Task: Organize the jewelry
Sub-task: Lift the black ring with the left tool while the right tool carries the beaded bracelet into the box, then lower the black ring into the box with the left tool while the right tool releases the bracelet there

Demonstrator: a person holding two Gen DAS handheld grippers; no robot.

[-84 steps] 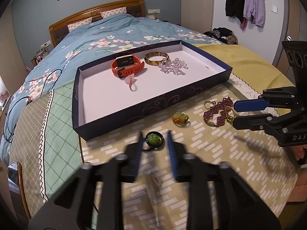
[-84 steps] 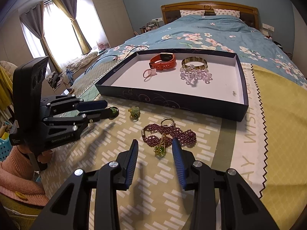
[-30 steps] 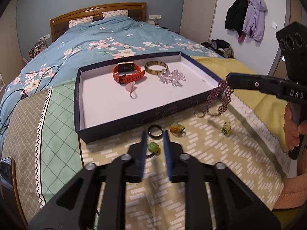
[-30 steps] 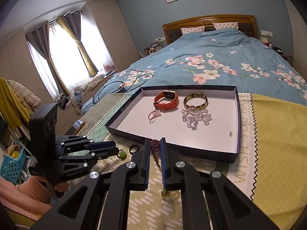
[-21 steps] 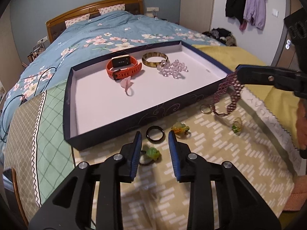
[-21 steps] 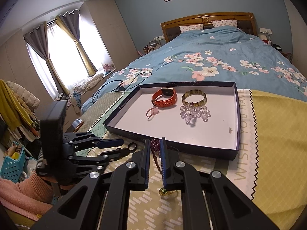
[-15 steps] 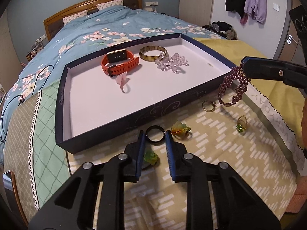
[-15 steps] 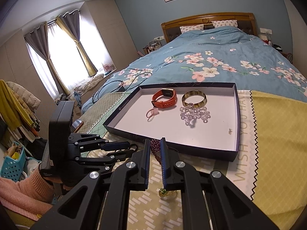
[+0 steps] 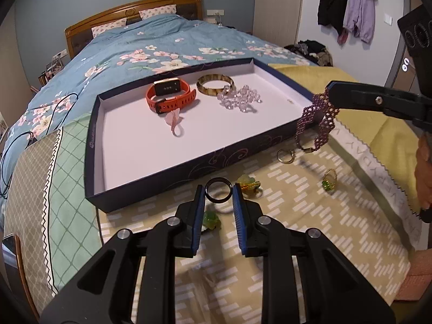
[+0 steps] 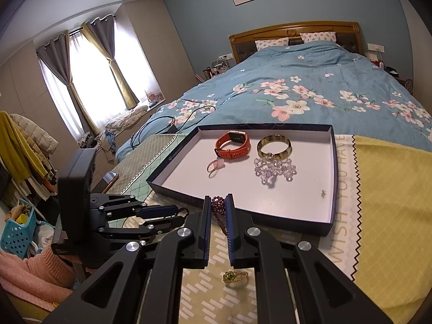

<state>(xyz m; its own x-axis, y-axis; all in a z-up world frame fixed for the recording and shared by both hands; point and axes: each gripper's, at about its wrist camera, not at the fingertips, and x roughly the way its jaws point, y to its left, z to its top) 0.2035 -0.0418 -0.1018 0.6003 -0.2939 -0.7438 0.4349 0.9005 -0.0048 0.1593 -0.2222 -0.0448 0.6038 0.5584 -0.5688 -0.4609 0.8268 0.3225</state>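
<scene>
Left gripper (image 9: 218, 197): we read its jaws as closed on a thin black ring (image 9: 218, 190), pinched edge to edge between the blue pads at the very tips, lifted clear of the patterned beige cloth (image 9: 283, 216), just short of the near wall of the shallow dark-blue tray with white floor (image 9: 162, 172).

Right gripper (image 10: 218, 210): jaws nearly together, clamped on a purple beaded bracelet (image 9: 314, 118). In the left view it hangs limp from the tips, beside the tray's right corner, its clasp end near the cloth.

Handling, our judgement: the ring is light, rigid and slick, and could pop out of a tip pinch. The bracelet is soft, drapes and swings; holding it by a bunch of beads seems sound.

Green-stone gold ring (image 10: 235, 276) lies on the cloth below the right jaws.
</scene>
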